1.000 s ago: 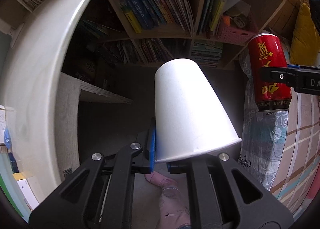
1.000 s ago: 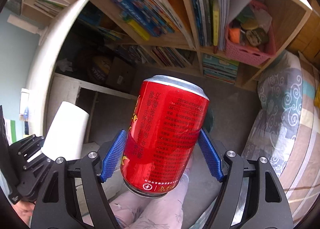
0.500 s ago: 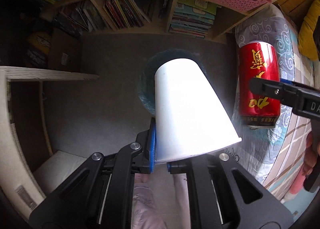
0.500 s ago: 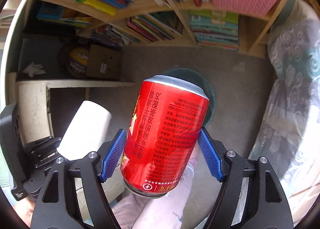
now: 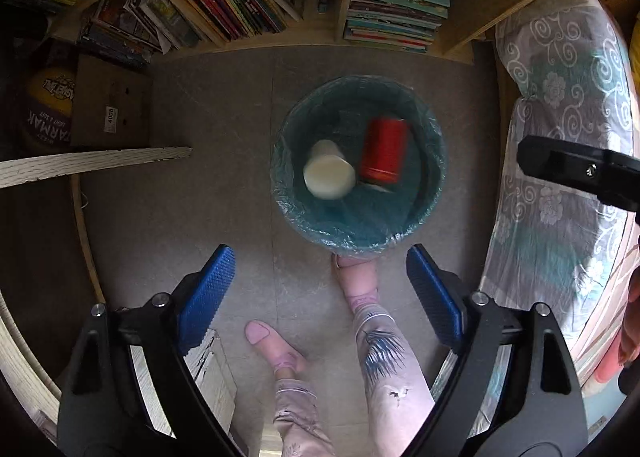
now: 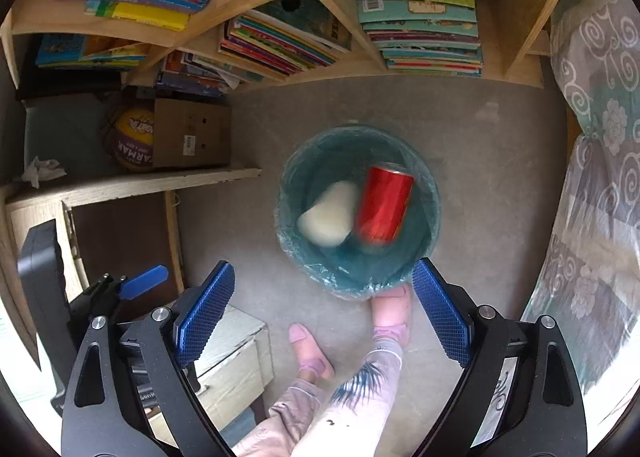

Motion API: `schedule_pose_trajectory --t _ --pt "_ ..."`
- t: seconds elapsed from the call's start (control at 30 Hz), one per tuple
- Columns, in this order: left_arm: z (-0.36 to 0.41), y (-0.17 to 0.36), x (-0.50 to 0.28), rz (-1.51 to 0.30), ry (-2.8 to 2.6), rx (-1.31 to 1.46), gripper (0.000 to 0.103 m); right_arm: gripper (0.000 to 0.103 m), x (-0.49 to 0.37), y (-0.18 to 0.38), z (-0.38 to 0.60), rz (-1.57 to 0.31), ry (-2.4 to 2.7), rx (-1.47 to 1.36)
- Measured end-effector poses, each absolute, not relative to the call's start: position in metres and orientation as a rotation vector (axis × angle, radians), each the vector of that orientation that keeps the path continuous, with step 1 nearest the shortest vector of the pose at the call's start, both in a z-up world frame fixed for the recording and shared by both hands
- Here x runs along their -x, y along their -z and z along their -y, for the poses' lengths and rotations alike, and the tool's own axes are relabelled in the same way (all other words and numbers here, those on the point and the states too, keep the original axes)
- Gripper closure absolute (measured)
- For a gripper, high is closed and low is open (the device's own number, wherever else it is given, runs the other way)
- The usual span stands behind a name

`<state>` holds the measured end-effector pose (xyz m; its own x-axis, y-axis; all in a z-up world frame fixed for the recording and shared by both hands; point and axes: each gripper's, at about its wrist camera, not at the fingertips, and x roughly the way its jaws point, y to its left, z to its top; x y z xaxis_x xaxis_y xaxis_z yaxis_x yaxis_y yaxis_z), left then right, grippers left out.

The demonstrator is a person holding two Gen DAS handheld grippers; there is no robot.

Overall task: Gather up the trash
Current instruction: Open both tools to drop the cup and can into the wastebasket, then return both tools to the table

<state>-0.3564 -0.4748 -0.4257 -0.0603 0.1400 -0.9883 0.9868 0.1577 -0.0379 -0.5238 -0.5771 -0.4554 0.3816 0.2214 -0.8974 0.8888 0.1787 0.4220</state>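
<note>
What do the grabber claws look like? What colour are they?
Both the left gripper and the right gripper have black plastic arms with triangle cut-outs and silver screws. Their fingers wear bright blue, bumpy pads.

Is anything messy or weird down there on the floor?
Not really. The white paper cup and red can are both inside the lined trash bin, lying tilted. Both the left gripper and right gripper are open and hold nothing. A crumpled tissue sits on the low shelf, left.

bookshelf (image 6: 320, 69), basketball (image 6: 134, 139), cardboard box (image 6: 192, 133)
</note>
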Motion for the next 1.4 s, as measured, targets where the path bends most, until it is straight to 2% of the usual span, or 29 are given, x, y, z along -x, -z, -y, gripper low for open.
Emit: schedule_pose_trajectory --t 0.23,0.47,0.73,1.17,1.4 --pt "0.46 0.398 0.347 -1.436 1.067 -1.097 0.018 0.013 0.539 0.426 0.573 -1.105 0.635 -1.311" --pt "0.434 0.328 0.334 -1.399 1.055 -1.035 0.018 0.013 0.529 0.372 0.562 -1.115 0.537 -1.222" --pt "0.395 0.239 0.314 -1.29 1.016 -0.943 0.018 0.013 0.489 0.283 0.55 -1.06 0.371 -1.079" --pt "0.283 0.129 0.235 -1.19 0.776 -0.67 0.018 0.013 0.345 0.162 0.508 -1.062 -0.017 -0.692" --pt "0.205 0.094 0.176 -1.15 0.576 -0.549 0.018 0.013 0.251 0.123 0.463 -1.059 -0.183 -0.534"
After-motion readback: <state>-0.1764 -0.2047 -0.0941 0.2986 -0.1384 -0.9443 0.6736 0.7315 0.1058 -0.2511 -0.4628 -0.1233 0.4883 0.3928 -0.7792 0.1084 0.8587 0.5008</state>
